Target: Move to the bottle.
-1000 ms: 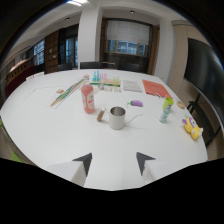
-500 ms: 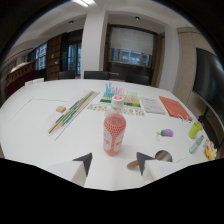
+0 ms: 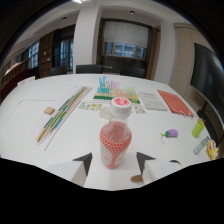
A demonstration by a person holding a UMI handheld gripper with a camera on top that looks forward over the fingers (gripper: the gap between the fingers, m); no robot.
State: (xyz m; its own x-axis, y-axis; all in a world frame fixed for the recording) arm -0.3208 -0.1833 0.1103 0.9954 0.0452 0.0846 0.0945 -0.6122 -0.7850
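Observation:
A clear bottle [image 3: 116, 139] with a red dotted label and a white cap stands upright on the white table [image 3: 65, 145]. It sits between my two dark fingertips [image 3: 83, 163], with a gap showing at either side. My gripper [image 3: 115, 162] is open, and the bottle's base is level with the fingertips.
Beyond the bottle lie a rack of coloured tubes [image 3: 111, 90], paper sheets [image 3: 152, 101], a red folder [image 3: 175, 103] and a long strip of coloured sticks [image 3: 60, 113]. A small wooden block [image 3: 48, 110] lies off to the left. To the right are a purple toy [image 3: 171, 133] and a green cup [image 3: 198, 128].
The gripper has moved forward and left toward the bottle, which has grown larger and now stands between the fingertips. The metal cup seen earlier has left the view.

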